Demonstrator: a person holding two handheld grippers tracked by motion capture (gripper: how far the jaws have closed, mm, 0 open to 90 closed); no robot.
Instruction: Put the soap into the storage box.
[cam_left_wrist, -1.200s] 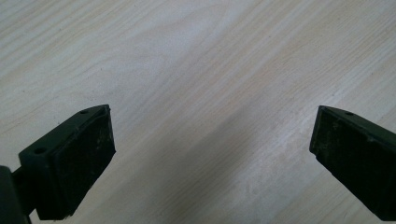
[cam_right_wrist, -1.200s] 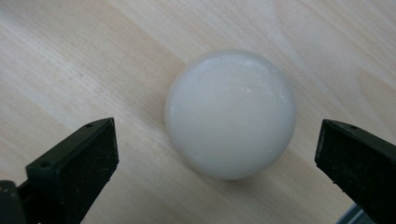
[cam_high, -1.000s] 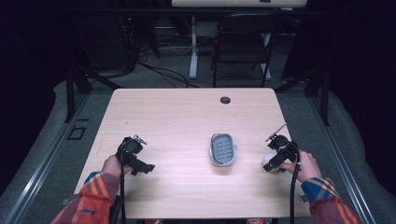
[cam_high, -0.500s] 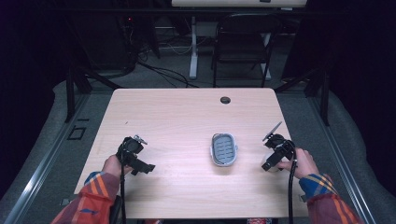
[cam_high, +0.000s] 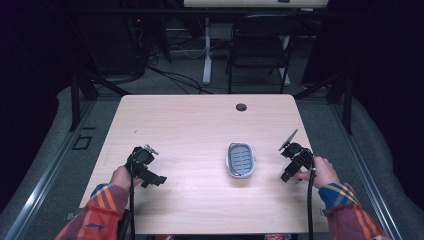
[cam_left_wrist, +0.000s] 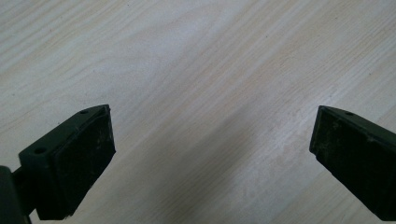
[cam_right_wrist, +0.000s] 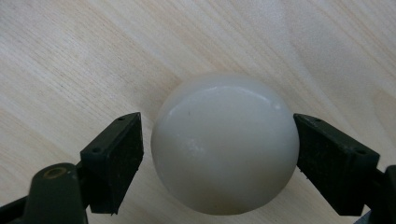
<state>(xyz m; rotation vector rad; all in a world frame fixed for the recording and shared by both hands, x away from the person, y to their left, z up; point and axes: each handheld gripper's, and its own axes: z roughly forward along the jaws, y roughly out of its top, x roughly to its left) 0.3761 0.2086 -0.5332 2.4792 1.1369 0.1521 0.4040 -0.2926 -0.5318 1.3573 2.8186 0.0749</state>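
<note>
The soap dish (cam_high: 241, 160) is lying on the surface (cam_high: 200, 125), right of centre. The left claw (cam_high: 150, 176) is resting near the left edge, well apart from it. The right claw (cam_high: 288, 172) is sitting just right of the dish, a ball (cam_right_wrist: 225, 144) lying between its jaws. A chair (cam_high: 260, 45) is standing behind the surface.

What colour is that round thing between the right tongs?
Creamy off-white and glossy: the ball shows best in the right gripper view.

A high camera looks forward and down over the whole wooden desk (cam_high: 200, 125) from the person's side. Each gripper camera looks along its own fingers (cam_left_wrist: 70, 163), very close to the desk surface. All three views share the desk's wood grain.
</note>
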